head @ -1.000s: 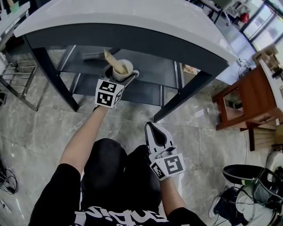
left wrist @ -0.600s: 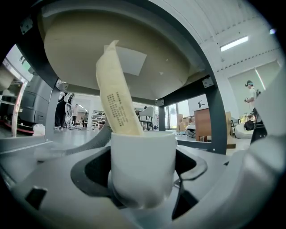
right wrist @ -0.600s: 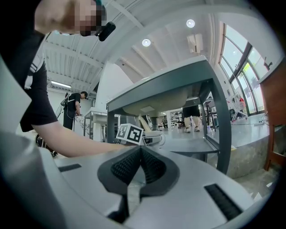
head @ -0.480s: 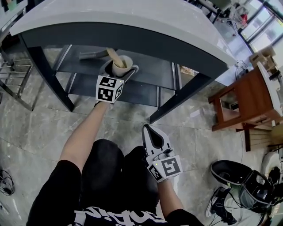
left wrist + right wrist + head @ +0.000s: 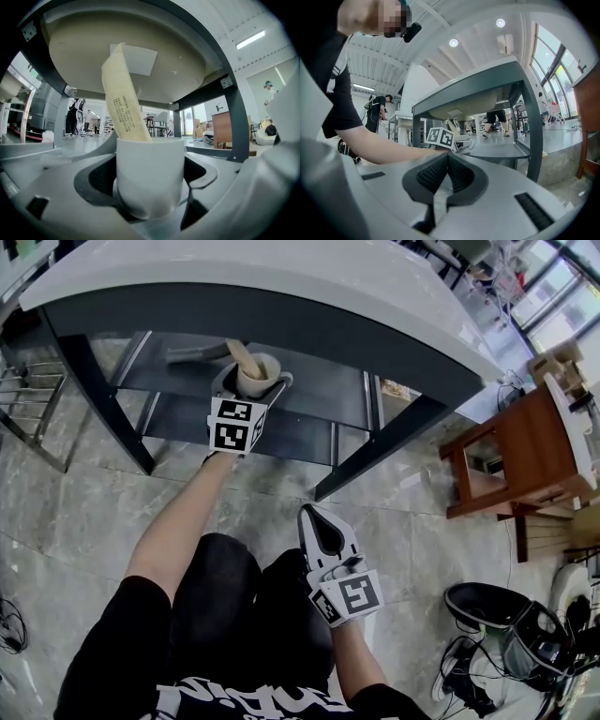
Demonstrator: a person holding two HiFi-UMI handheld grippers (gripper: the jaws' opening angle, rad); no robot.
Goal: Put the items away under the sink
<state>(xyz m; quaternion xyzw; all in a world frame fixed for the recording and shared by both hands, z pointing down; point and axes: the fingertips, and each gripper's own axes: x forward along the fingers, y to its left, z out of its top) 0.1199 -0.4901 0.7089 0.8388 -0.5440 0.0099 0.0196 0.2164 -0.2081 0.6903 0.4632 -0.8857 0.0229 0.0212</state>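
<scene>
1. Where the left gripper (image 5: pixel 251 390) reaches under the curved white countertop (image 5: pixel 281 287), its two jaws are closed against the sides of one white cylindrical ceramic cup (image 5: pixel 258 376).
2. The left gripper view confirms the hold: the cup (image 5: pixel 149 173) fills the space between the jaws of the gripper (image 5: pixel 149 187), upright.
3. One flat beige paper packet with dark print (image 5: pixel 123 103) stands in the cup, leaning left and rising well above the rim; the head view shows it likewise (image 5: pixel 239 357).
4. The cup is over the upper dark grey metal shelf (image 5: pixel 309 390), below the pale rounded underside of the sink basin (image 5: pixel 126 51). Whether its base touches the shelf cannot be told.
5. One long grey object (image 5: pixel 192 354) lies on the same shelf, near the cup on its left; its kind is unclear.
6. The right gripper (image 5: pixel 323 521) is held low over the person's lap, well apart from the shelf. Its own view shows the ribbed jaws of the gripper (image 5: pixel 446 164) pressed together with nothing between them.
7. Marker cubes counted: two, one on each gripper (image 5: pixel 234 425) (image 5: pixel 347 596).
8. One brown wooden side table (image 5: pixel 525 442) stands to the right.
</scene>
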